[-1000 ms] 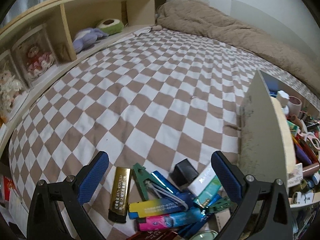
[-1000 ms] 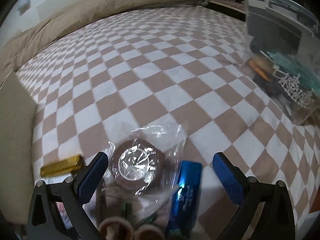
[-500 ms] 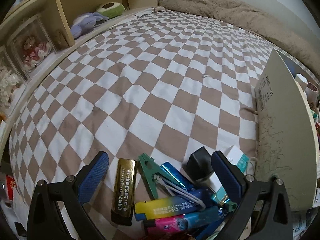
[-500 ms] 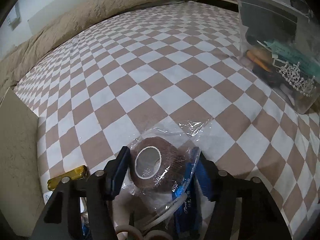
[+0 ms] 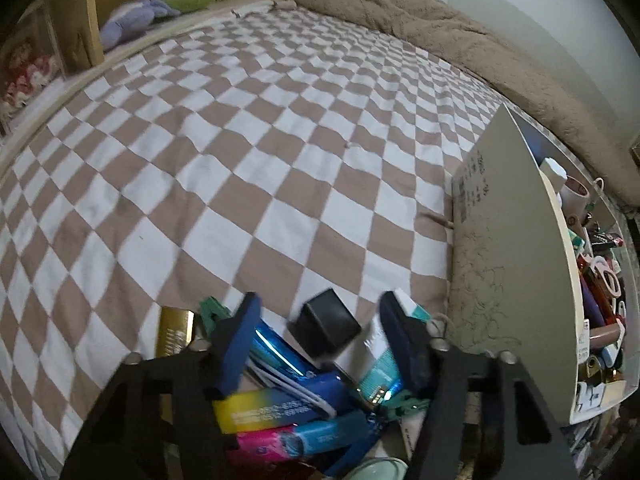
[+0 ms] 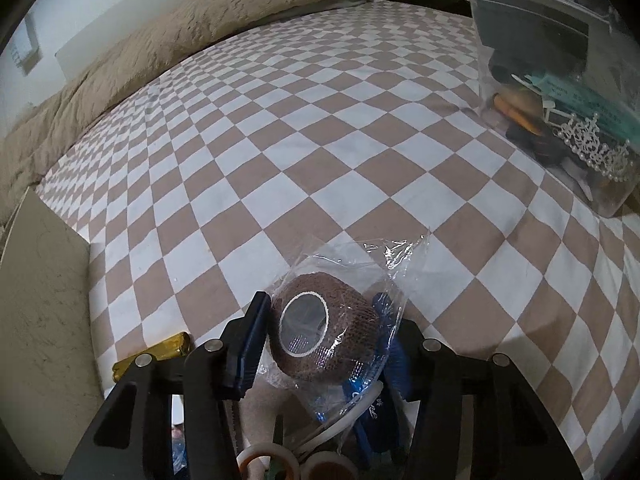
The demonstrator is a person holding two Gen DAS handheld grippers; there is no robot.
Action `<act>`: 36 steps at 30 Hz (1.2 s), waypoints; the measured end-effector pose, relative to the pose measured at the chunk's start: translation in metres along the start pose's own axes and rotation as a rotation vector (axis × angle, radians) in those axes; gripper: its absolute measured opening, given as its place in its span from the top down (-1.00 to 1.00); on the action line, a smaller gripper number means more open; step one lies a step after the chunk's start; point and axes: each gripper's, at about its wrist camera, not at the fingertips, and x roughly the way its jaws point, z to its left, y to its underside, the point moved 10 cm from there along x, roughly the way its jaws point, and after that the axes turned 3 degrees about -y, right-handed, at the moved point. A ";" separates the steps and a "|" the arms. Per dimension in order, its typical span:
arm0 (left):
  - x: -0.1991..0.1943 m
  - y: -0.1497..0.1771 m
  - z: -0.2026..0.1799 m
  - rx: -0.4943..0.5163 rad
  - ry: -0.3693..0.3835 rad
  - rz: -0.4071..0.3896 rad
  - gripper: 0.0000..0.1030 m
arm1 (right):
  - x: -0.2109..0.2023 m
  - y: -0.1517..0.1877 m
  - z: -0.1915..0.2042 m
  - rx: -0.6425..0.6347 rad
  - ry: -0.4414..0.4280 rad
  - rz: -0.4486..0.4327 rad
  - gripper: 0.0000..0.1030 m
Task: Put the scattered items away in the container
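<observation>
**Both grippers closing over the item pile — bandage roll in contact, black block not yet**

The right gripper is closing on a brown bandage roll sealed in a clear wrapper; both blue pads sit against its sides, so the roll appears held across its width. It sits above a blue lighter and scissor handles at the edge of the pile.

The left gripper is also closing, jaws partly drawn in. A small black block lies between the pads, yet gaps show on either side — no contact can be confirmed. It rests tilted on a heap of lighters, next to a gold bar-shaped lighter and a teal-and-white tube.

The beige container stands just right of this pile on the checkered bedspread, already crowded with small goods. A clear bin stands well apart from the right gripper.

Judgement: both hands are at the grasp stage; transfer remains.
</observation>
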 end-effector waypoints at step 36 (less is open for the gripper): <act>-0.006 -0.005 0.008 -0.090 0.037 -0.033 0.46 | -0.035 -0.007 0.024 0.074 -0.205 -0.088 0.27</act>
